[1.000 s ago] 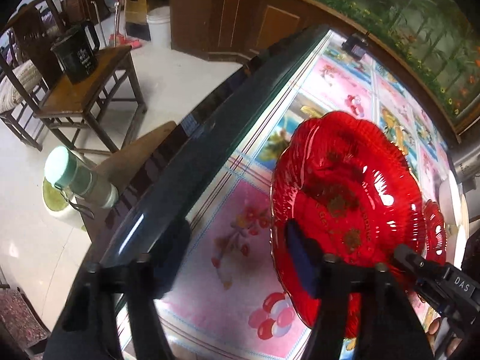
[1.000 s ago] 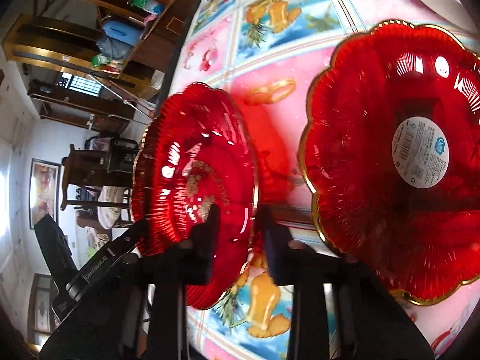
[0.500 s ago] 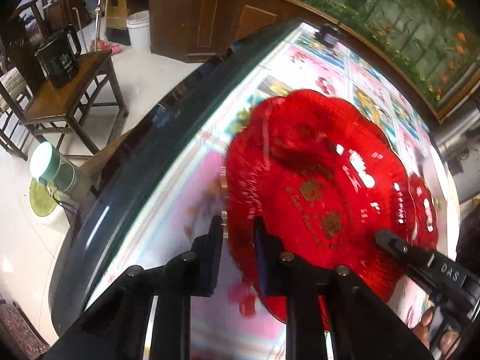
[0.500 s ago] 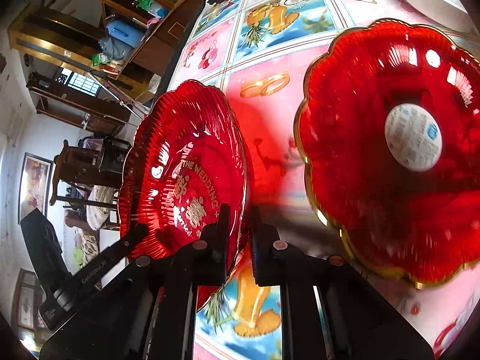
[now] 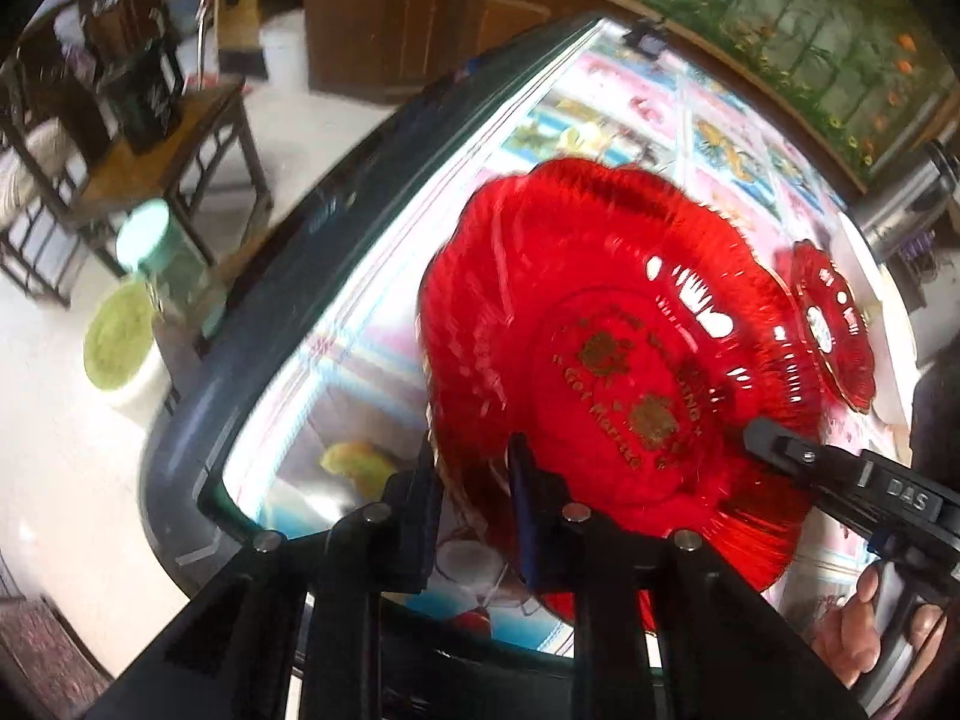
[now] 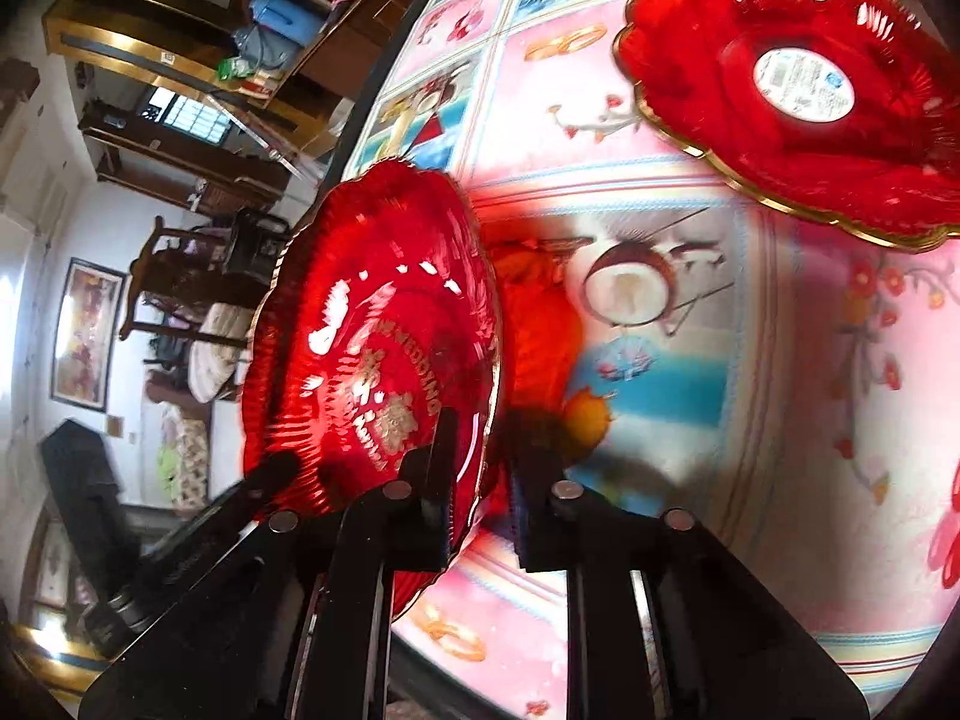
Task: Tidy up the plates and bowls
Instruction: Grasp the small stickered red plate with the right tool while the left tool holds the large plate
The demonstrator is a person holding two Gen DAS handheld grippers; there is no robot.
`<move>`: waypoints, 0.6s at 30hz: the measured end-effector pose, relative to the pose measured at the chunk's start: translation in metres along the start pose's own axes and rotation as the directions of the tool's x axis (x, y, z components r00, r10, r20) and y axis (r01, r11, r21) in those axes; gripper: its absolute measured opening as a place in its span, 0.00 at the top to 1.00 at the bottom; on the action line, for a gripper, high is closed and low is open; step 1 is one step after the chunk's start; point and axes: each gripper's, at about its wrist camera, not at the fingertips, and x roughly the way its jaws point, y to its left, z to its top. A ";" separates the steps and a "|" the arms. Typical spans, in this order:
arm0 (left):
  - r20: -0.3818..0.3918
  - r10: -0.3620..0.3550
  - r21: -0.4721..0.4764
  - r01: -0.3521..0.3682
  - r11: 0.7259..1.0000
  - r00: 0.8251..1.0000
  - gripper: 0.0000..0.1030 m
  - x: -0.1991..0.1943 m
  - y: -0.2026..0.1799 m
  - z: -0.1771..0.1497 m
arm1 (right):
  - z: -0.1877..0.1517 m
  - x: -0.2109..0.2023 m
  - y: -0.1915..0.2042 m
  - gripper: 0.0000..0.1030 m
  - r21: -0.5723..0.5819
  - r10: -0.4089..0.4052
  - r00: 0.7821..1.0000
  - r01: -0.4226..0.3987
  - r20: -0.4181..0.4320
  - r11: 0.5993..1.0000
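Plate (image 5: 612, 360) rim between both claws' fingers (tilted).

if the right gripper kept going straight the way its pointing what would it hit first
Probably the red wedding plate itself: the right gripper has its rim between its fingers, so pushing on drives the plate deeper in. Past that lies the patterned tablecloth. The second red plate sits off to the upper right, seemingly out of line.

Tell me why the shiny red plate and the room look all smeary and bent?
Left wrist view: the scalloped red glass plate and the chair side are motion-smeared, white glare spots sit on the plate, and the fisheye lens bends the table edge. Right wrist view: the tablecloth blurs mid-frame, while the second gold-rimmed red plate looks sharper.
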 end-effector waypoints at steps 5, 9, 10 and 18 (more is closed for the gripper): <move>0.103 0.081 0.006 -0.082 0.997 0.991 0.50 -0.028 0.003 -0.016 | 0.001 -0.023 -0.004 0.69 -0.030 0.013 1.000 -0.012 0.022 0.999; 0.189 0.115 0.005 -0.118 0.993 0.975 0.36 -0.058 0.015 -0.036 | -0.006 -0.059 -0.030 0.62 -0.010 0.040 0.995 -0.039 0.086 0.999; 0.220 0.117 -0.006 -0.119 0.993 0.968 0.36 -0.068 0.019 -0.042 | -0.009 -0.072 -0.041 0.62 0.000 0.026 0.993 -0.026 0.111 1.000; 0.432 -0.038 0.074 0.007 0.997 0.901 0.22 -0.123 -0.009 -0.047 | -0.003 -0.143 -0.121 0.62 0.232 -0.145 0.951 0.082 0.272 0.969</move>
